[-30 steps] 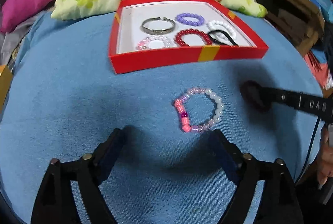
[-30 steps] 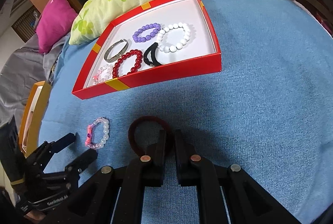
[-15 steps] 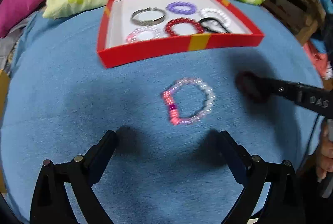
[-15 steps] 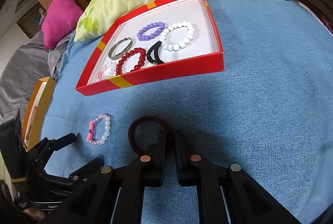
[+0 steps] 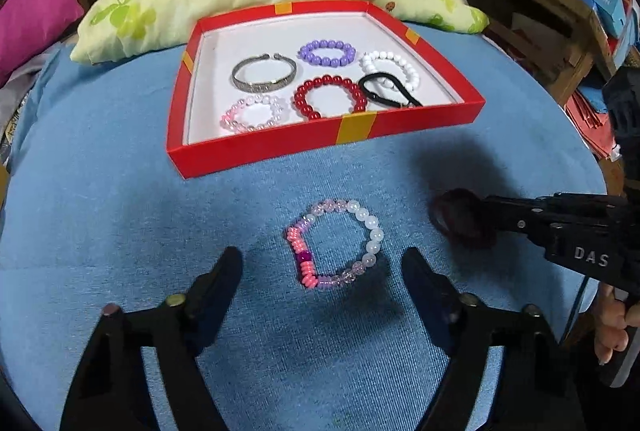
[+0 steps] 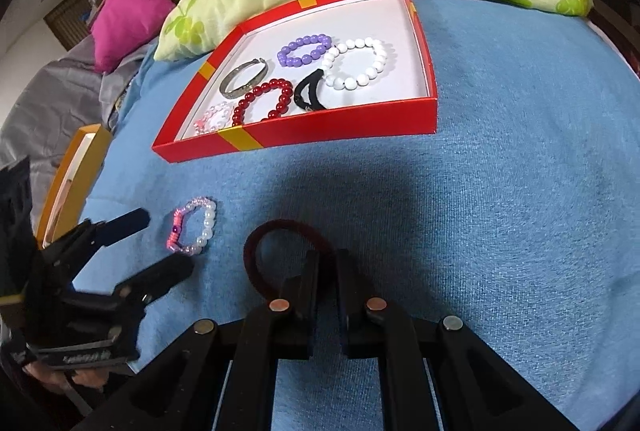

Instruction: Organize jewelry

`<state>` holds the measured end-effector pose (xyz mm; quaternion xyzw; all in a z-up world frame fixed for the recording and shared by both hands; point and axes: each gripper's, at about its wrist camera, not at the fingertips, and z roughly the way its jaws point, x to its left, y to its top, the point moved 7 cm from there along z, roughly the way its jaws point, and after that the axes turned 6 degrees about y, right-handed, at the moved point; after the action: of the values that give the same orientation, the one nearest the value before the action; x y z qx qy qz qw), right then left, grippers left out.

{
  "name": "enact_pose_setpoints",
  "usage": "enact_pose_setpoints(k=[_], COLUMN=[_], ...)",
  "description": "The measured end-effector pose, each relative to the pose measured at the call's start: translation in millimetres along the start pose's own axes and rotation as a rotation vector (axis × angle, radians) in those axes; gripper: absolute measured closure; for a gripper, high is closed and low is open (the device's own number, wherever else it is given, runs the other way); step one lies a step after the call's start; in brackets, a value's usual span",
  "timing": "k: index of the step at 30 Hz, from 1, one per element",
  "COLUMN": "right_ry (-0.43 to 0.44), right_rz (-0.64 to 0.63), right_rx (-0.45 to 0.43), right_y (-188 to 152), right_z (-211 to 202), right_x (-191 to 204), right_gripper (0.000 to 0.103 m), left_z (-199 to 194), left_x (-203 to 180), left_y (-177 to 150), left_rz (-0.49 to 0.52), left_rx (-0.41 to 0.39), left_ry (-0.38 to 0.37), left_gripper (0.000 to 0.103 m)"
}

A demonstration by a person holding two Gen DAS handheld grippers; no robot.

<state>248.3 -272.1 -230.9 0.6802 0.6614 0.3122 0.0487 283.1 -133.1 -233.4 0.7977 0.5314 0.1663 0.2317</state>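
Your left gripper (image 5: 320, 267) gapes wide, with the pink-and-white beaded bracelet (image 5: 334, 245) on the blue cloth (image 5: 120, 191) at its 12 o'clock, ready to straddle; your right gripper (image 6: 328, 271) pinches the dark maroon hair tie (image 6: 280, 231), likely bound for the red cardboard tray (image 6: 320, 135) at 11 o'clock

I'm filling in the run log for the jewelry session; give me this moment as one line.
left tongs: open, straddling pink-white bead bracelet on blue cloth | right tongs: shut on dark red hair tie | red box: six pieces
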Motion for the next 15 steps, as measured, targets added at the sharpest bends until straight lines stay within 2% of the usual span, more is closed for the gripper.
enact_pose_setpoints(k=[2,4,6,12,13,14,15], right_ry=[0.001,-0.002,-0.017,-0.013,-0.015,-0.014,-0.009], right_rz=[0.002,0.005,0.011,0.053,0.057,0.062,0.076], right_rx=[-0.003,-0.009,-0.032,-0.043,-0.04,-0.039,-0.031], right_y=[0,1,4,7,7,7,7], right_z=[-1,-3,-7,-9,-8,-8,-8], right_x=[-1,-2,-5,-13,-14,-14,-14], right_gripper=[0.094,0.094,0.094,0.094,0.094,0.093,0.093], left_z=[4,5,5,4,4,2,2], left_x=[-2,-4,-3,0,1,3,5], left_y=[-1,-1,0,2,2,1,1], left_rz=[0.007,0.018,0.016,0.01,0.009,0.004,-0.001], left_rx=[0.007,-0.003,-0.011,-0.033,-0.035,-0.036,-0.036], left_ry=[0.003,0.009,0.009,0.004,0.003,-0.004,-0.01], left_gripper=[0.035,0.038,0.045,0.072,0.081,0.086,0.086])
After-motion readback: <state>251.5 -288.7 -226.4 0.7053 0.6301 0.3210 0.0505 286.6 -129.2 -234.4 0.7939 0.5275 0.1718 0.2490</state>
